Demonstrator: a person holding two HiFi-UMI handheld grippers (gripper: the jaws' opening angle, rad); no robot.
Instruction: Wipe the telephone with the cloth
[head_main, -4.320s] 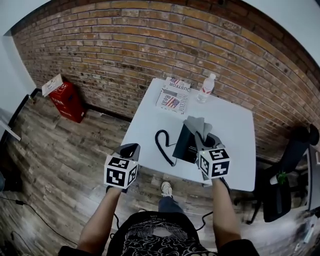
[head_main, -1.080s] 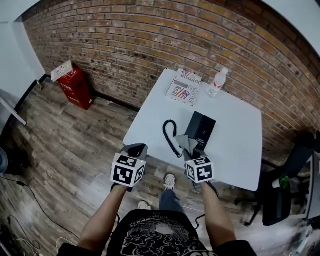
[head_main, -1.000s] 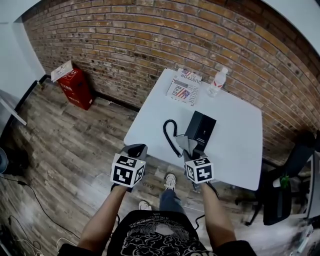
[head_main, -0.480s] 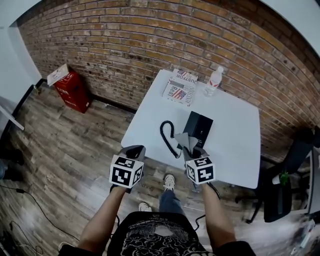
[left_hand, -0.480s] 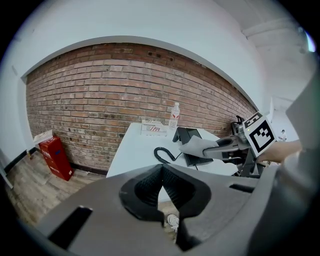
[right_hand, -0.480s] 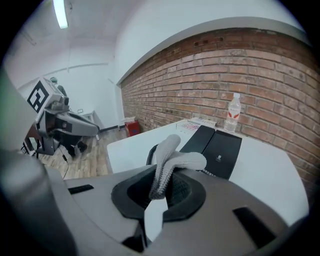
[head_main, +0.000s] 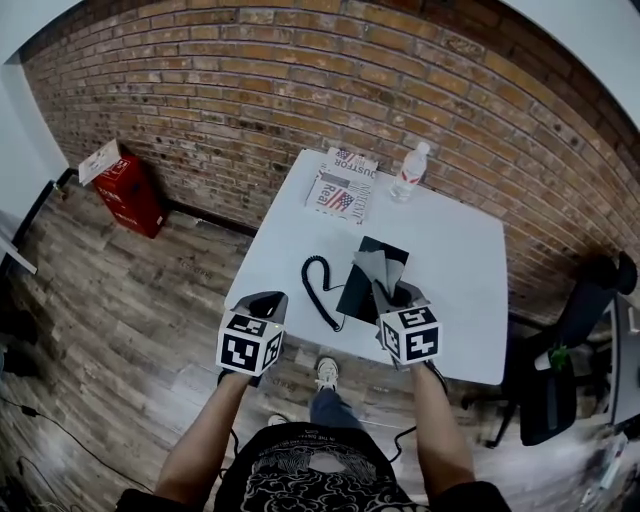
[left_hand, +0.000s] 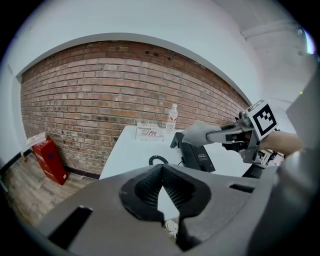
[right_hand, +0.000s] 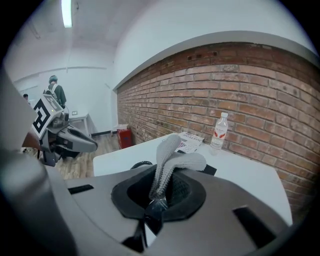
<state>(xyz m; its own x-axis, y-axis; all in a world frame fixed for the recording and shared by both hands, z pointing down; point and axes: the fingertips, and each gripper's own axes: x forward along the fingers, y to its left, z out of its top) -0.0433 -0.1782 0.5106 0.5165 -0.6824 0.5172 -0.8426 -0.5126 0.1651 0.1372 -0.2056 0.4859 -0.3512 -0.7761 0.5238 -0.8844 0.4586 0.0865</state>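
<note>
A black telephone (head_main: 355, 296) with a coiled cord (head_main: 318, 285) stands on the white table (head_main: 450, 250). My right gripper (head_main: 391, 296) is shut on a grey cloth (head_main: 380, 267), which lies draped over the phone's top. In the right gripper view the cloth (right_hand: 172, 155) rises out of the pinched jaws (right_hand: 156, 197) and hides most of the phone. The left gripper (head_main: 262, 302) hangs shut and holds nothing, off the table's front left edge. From the left gripper view (left_hand: 161, 168) I see the phone (left_hand: 197, 157) with the cloth (left_hand: 197, 134) held above it.
Magazines (head_main: 340, 190) and a water bottle (head_main: 410, 172) sit at the table's far edge by the brick wall. A red box (head_main: 125, 195) stands on the wood floor to the left. A black chair (head_main: 570, 350) is at the right. A person (right_hand: 56, 92) stands far off.
The right gripper has carried the cloth from the phone's near edge forward over its middle. The left gripper has stayed where it was.
</note>
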